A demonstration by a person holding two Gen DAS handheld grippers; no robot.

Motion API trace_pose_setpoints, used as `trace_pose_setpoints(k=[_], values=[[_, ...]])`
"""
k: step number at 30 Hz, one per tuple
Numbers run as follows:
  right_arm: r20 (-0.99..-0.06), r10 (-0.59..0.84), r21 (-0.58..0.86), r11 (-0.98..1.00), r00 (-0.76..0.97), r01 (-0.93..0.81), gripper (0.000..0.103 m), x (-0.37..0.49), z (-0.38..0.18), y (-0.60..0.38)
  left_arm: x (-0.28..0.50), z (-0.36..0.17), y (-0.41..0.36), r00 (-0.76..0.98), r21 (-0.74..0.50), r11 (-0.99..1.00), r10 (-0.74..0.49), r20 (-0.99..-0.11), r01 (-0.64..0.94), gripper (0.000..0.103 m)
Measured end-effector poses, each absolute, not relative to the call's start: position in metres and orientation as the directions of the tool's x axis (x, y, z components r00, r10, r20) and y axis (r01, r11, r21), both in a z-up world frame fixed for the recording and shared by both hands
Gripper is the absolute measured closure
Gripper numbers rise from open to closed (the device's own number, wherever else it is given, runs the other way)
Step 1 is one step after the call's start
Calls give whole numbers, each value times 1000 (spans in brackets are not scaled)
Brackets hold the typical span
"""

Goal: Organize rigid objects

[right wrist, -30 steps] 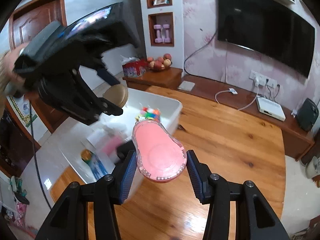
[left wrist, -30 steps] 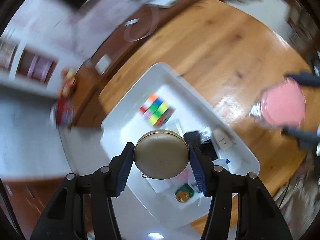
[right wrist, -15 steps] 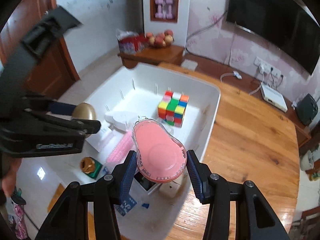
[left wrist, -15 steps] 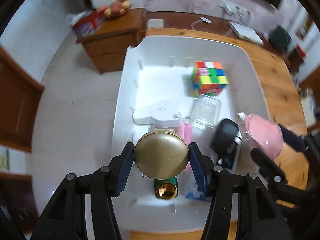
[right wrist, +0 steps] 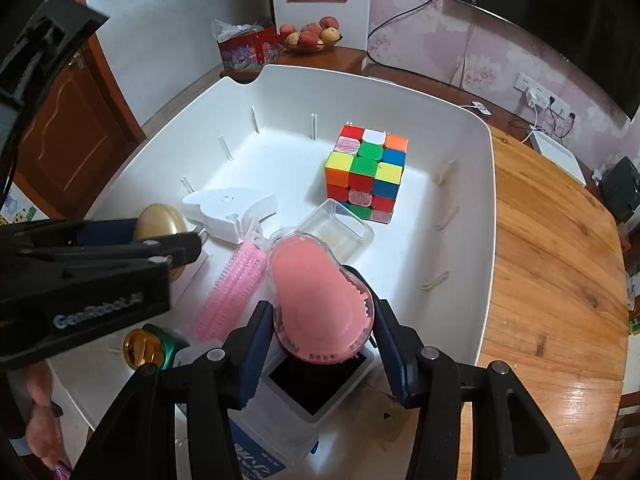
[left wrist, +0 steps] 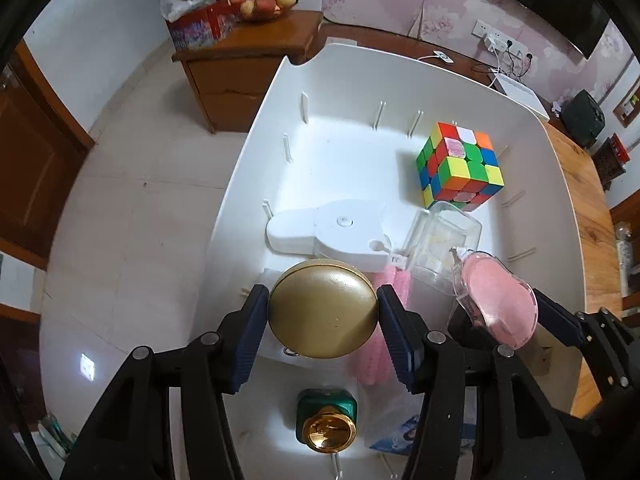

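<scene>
Tongs first: the left gripper (left wrist: 323,318) clamps a round gold metal tin (left wrist: 323,312) between its blue pads, over the near left part of the white plastic bin (right wrist: 486,216). Just beside it, the right gripper (right wrist: 322,334) pinches a pink oval brush in clear casing (right wrist: 320,300). Farther in lie a white dispenser (left wrist: 340,232), a clear box (left wrist: 444,246), then a multicoloured puzzle cube (right wrist: 366,174) near the far right corner.

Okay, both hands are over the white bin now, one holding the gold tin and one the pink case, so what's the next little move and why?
Probably lower the left gripper a bit toward the near left of the white bin and set the gold tin down. Its fingers clamp the tin above the bin floor, and the white tape dispenser and pink roller crowd the middle.
</scene>
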State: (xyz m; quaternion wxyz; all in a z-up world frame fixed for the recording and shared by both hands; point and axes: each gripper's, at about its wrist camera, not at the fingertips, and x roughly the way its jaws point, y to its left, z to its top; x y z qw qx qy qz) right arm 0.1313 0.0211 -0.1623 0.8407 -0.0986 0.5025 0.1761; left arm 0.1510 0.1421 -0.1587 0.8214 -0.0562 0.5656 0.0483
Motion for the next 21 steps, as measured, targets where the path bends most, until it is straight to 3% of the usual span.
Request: trace_pose_setpoints(k=[3,6,21], values=[[-868,200,-4,913,456,-408,42,123,-154,21,149,-159,140,364,-43,989,12,-931,-144,35],[-848,196,-37,905,493,-424,40,111,-142,17,143,-151,137,399,-29,988,33,-916,-149,23],[-789,167,-72,930,591,-359,37,37,-68,-61,74,-65,89,556,14,995,67,-829,-99,22]])
